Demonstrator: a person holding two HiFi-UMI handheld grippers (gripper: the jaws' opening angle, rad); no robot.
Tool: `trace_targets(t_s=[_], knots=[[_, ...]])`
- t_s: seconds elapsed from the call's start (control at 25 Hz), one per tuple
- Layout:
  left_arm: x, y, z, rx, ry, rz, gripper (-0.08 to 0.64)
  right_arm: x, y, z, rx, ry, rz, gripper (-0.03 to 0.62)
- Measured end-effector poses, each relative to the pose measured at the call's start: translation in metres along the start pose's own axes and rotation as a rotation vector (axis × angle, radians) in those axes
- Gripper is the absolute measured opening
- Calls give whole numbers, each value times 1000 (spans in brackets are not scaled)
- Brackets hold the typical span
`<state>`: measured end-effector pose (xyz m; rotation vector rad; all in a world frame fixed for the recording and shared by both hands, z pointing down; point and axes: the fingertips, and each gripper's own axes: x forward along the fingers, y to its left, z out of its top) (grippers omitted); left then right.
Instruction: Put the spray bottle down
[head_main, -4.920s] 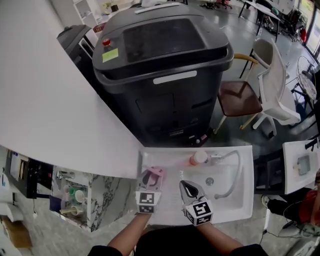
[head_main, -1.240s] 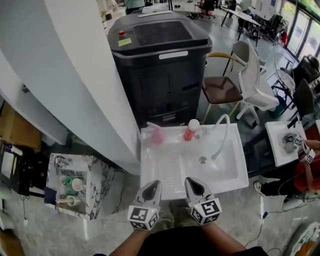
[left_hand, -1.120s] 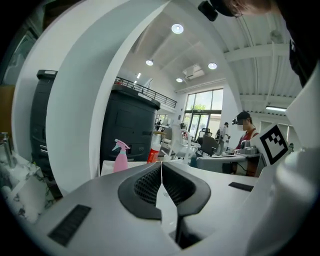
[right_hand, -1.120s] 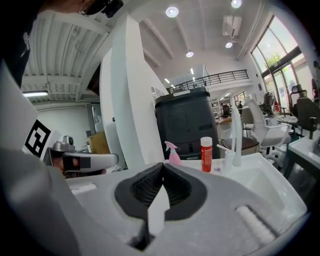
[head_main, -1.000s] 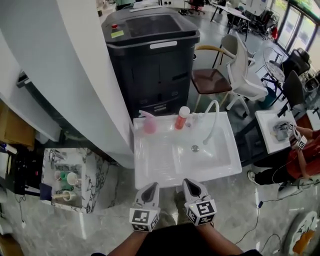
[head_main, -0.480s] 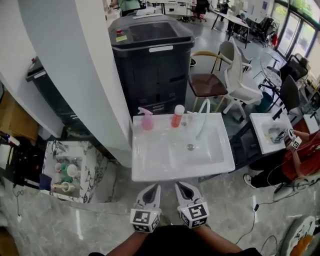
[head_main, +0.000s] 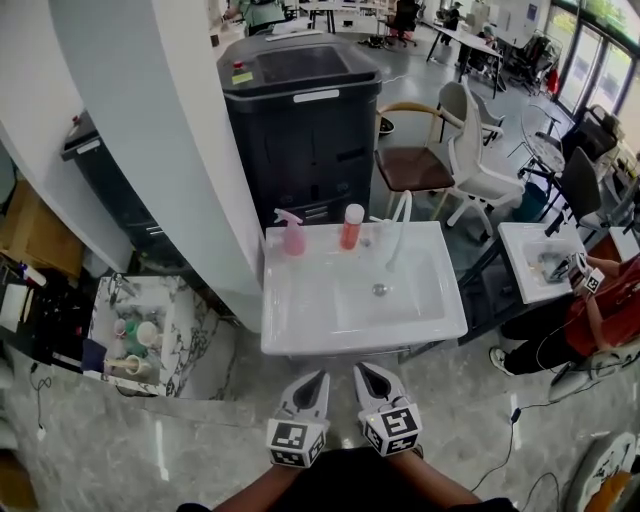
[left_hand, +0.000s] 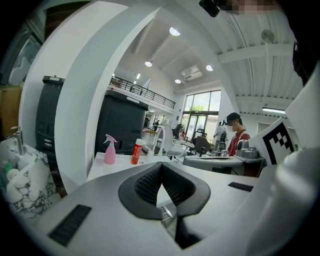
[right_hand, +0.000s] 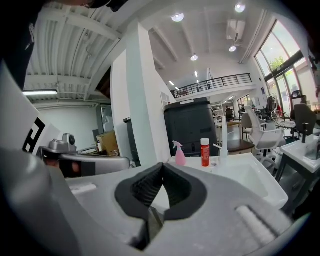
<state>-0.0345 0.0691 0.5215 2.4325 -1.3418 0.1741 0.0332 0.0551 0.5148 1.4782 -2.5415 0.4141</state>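
Observation:
The pink spray bottle (head_main: 293, 234) stands upright at the back left corner of the white sink (head_main: 300, 325), beside an orange bottle with a white cap (head_main: 350, 227). The pink spray bottle (left_hand: 109, 150) and the orange bottle (left_hand: 136, 151) appear far off in the left gripper view, and the pink spray bottle (right_hand: 179, 153) likewise in the right gripper view. My left gripper (head_main: 319, 379) and right gripper (head_main: 364, 371) hang side by side below the sink's near edge, well short of the bottle. Both are shut with nothing between their jaws.
A curved white faucet (head_main: 396, 222) rises at the sink's back. A large black bin (head_main: 300, 110) stands behind it, a white pillar (head_main: 150, 130) to its left, chairs (head_main: 455, 150) to the right. A marble stand with cups (head_main: 140, 335) sits left; a person (head_main: 590, 310) sits at far right.
Both grippers have drawn back from the sink toward me, and the sink with the bottles now lies farther away. The spray bottle has stayed put on the sink's corner.

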Motion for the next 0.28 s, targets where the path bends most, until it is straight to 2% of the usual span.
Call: trace_targets(t_s=[0.28], knots=[[-6,6,7,35,-21,-6,17,0,4,3,-10,-19,-8,-3]])
